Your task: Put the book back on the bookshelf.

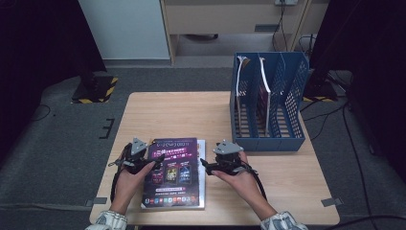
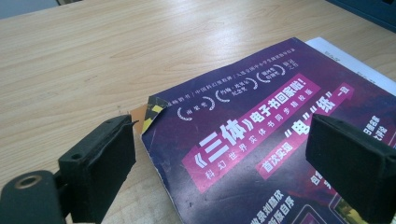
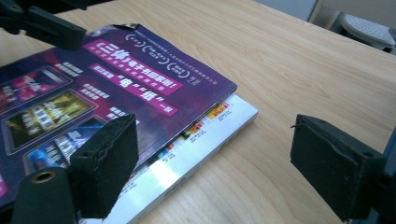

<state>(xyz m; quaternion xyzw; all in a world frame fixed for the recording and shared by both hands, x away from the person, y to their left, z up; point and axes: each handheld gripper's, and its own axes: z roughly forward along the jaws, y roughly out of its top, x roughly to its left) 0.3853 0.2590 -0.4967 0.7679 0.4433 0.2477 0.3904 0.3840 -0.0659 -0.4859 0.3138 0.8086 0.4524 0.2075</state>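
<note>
A purple magazine (image 1: 173,170) lies flat on top of a white-edged book (image 1: 202,179) at the table's front middle. My left gripper (image 1: 152,166) is at the magazine's left edge, open. In the left gripper view (image 2: 224,140) one jaw hangs over bare wood beside the curled corner (image 2: 154,108) and the other over the cover (image 2: 243,140). My right gripper (image 1: 205,165) stands open at the stack's right side. The right gripper view (image 3: 215,140) shows its jaws straddling the book's edge (image 3: 201,144), with nothing pinched. The magazine (image 3: 116,79) runs off to the left there.
A blue file rack (image 1: 287,103) with several slots stands at the table's back right and holds a couple of thin booklets (image 1: 265,91). The wooden table (image 1: 167,115) extends behind the stack. A part of the left gripper (image 3: 46,25) crosses the right gripper view's top left.
</note>
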